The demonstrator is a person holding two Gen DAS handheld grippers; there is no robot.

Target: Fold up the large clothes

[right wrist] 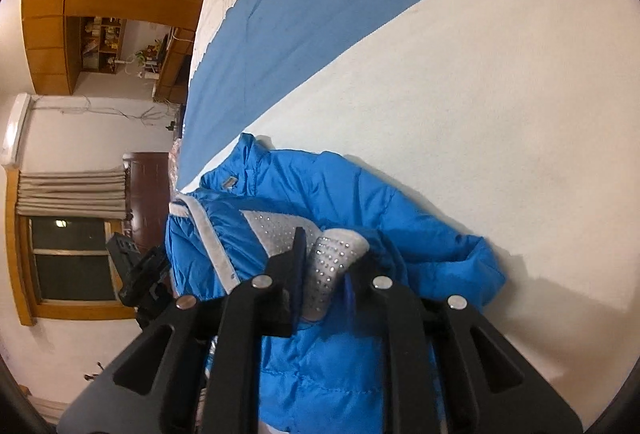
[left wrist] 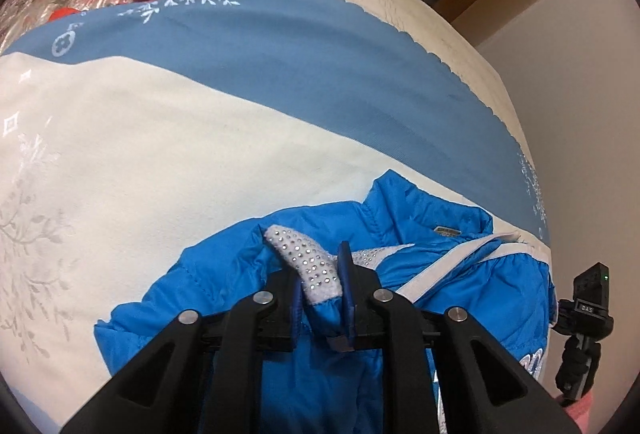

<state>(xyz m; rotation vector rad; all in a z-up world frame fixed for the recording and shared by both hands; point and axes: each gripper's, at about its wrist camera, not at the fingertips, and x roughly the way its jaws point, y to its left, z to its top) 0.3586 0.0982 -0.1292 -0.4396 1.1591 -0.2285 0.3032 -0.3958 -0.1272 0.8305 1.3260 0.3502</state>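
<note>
Both claws nearly closed, each pinching a grey studded panel of the blue puffer jacket: left gripper & right gripper, prob. holding matching shoulder spots so it lays flat w/o bunching. Jacket lies near the bed's side edge, by the blue border; bright blue, quilted, grey trim, collar up.

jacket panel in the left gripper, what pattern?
Grey-white panel studded with small shiny dots, on the bright blue jacket. Clearest in the left wrist view.
</note>
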